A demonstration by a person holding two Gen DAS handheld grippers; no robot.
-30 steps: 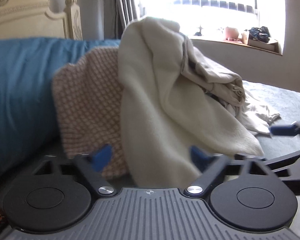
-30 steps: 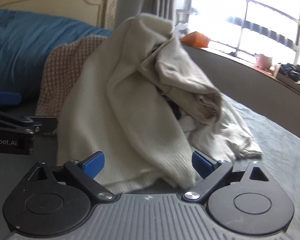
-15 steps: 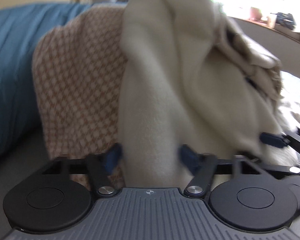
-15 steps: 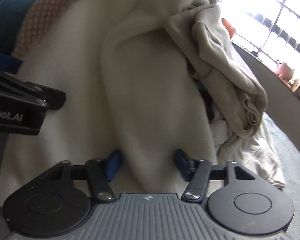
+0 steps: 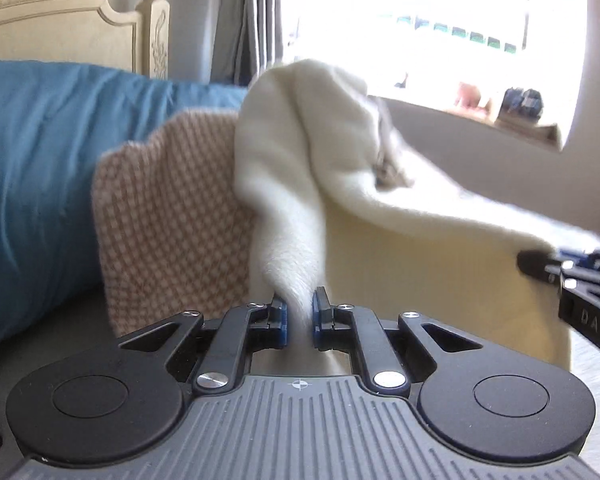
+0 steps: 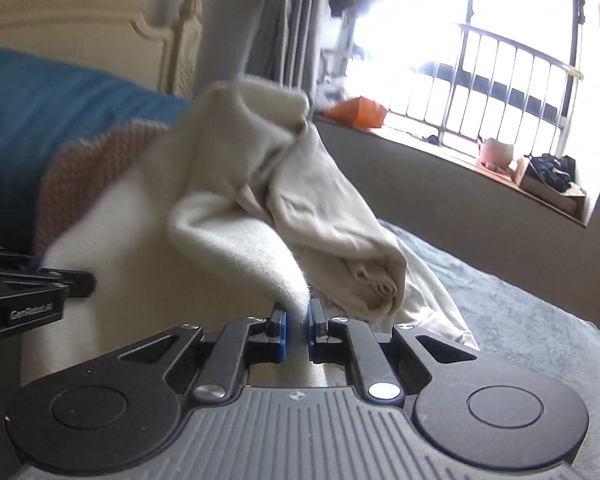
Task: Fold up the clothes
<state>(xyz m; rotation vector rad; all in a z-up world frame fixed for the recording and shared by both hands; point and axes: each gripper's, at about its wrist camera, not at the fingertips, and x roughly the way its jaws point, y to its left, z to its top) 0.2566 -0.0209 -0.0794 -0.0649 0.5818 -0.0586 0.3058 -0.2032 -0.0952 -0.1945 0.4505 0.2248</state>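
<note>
Cream garment (image 5: 300, 184): pile on bed (image 6: 520, 320), beside checked knit (image 5: 172, 232). Your left tool (image 5: 299, 314) has just been closing and pinches its fabric; your right tool (image 6: 297, 330) likewise, jaws just clamped on the same cloth.

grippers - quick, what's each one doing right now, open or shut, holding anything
Left gripper: jaws have just closed, shut on the cream garment.
Right gripper: jaws have just closed, shut on another edge of it.

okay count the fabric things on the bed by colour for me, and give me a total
Cream: 1, fluffy cream knit garment
Beige: 1, crumpled thin beige cloth garment
Pink-and-white: 1, checked knit garment
Blue: 1, teal-blue duvet
Total: 4
</note>
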